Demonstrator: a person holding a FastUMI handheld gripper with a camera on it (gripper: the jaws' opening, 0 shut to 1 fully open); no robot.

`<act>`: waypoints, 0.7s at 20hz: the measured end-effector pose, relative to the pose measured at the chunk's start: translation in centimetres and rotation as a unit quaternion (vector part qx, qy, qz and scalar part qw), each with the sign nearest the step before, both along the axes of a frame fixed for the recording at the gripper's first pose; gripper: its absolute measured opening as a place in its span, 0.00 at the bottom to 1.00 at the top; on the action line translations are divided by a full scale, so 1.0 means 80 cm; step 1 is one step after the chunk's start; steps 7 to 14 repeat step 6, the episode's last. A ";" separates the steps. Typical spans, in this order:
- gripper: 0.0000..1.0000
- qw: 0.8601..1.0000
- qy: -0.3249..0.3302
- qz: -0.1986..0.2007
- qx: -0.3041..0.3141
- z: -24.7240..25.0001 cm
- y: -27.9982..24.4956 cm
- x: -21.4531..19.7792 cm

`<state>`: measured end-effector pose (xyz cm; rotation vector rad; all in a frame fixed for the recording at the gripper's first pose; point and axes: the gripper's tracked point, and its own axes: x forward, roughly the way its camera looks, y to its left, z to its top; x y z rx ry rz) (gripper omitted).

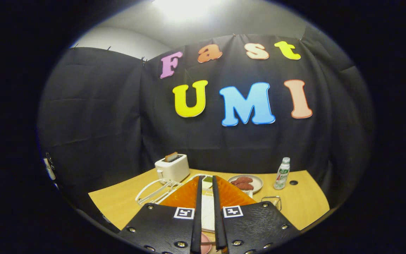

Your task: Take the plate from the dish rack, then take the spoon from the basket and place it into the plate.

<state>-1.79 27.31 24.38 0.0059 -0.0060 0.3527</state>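
Observation:
My gripper (pixel 206 177) is held above the near side of the wooden table (pixel 305 204), with its fingers almost together. A white plate (pixel 207 211) stands edge-on in the narrow gap and fills it from finger to finger. The white wire dish rack (pixel 153 192) lies just left of the fingers and runs behind them. A small wire basket (pixel 271 201) sits right of the fingers; I cannot make out the spoon in it.
A white toaster (pixel 172 168) with a slice of toast stands at the back left, behind the rack. A grey plate of sausages (pixel 247 183) and a small bottle (pixel 282 173) are at the back right. The black cloth wall rises behind the table.

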 end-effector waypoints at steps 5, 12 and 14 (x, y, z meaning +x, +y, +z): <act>0.15 0.997 -0.049 -0.051 0.019 0.085 -0.046 0.013; 0.15 0.996 -0.057 -0.059 0.020 0.096 -0.056 0.017; 0.15 0.996 -0.057 -0.059 0.020 0.096 -0.056 0.017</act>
